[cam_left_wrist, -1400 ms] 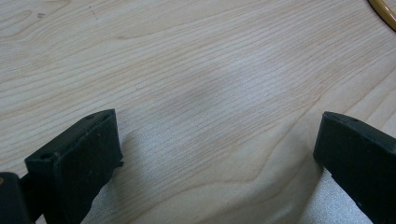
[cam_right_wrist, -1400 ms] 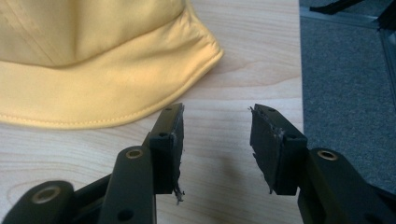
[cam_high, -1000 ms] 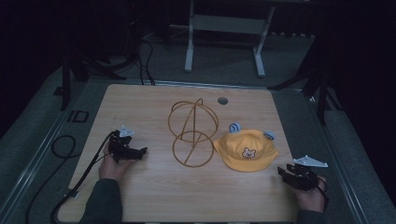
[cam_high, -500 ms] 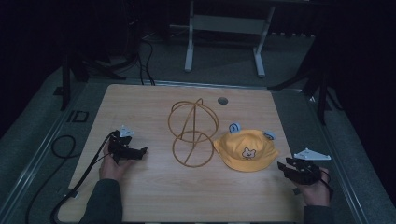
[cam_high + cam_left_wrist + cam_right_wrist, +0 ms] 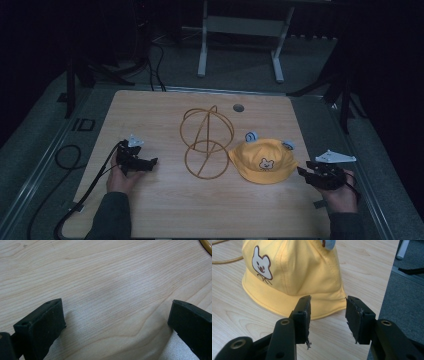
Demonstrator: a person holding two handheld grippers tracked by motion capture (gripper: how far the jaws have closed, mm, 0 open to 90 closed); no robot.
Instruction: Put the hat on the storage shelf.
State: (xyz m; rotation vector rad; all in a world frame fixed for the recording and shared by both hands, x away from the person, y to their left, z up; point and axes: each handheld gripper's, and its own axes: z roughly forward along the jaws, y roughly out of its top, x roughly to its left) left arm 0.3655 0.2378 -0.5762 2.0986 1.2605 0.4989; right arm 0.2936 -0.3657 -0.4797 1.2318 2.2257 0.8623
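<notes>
Two grippers stand parted and empty; the right gripper (image 5: 327, 315) faces the hat (image 5: 294, 277) brim near the worktop's (image 5: 165, 210) right edge, so closing on it seems next; the left gripper (image 5: 150, 162) rests by the left edge.

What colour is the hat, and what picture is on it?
The hat is yellow with a white bear face; the right gripper view shows it best.

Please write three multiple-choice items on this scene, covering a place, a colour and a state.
1. Where does the hat lie relative to the wire stand?
A. To its right
B. To its left
C. On top of it

2. What colour is the hat?
A. Blue
B. Yellow
C. Red

3. How do the jaws of the right gripper stand?
A. Shut on the brim
B. Shut on the stand
C. Apart, holding nothing

Answers: 1 A, the high view shows the hat right of the stand; 2 B, its cloth is yellow with a bear face; 3 C, a bare gap shows between the jaws.
</notes>
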